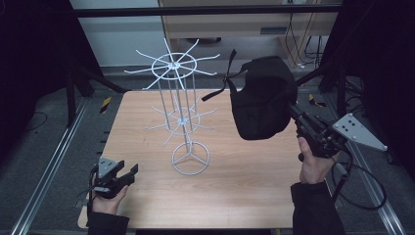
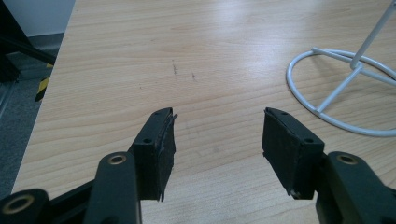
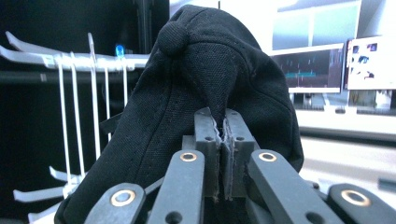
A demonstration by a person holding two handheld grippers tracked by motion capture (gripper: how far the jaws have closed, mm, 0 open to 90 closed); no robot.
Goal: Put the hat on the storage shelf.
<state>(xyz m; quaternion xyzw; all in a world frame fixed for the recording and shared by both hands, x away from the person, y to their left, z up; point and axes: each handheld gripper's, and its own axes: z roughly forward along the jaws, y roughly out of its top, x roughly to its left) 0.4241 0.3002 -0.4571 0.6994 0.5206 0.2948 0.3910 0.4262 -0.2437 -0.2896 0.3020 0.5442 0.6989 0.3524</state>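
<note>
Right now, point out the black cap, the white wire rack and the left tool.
black cap [image 1: 264, 100], high view, on its crown
white wire rack [image 1: 190, 160], high view, on its ring base
left tool [image 2: 218, 135], left gripper view, midway between its open fingertips

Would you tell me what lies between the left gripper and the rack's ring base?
Only bare tabletop separates the left gripper from the rack's ring base, as the left gripper view shows.

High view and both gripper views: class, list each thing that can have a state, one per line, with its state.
Black cap: lifted off the table, fabric pinched.
Right gripper: shut on the cap.
Left gripper: open, nothing between its jaws, low over the table.
White wire rack: upright, hooks bare.
</note>
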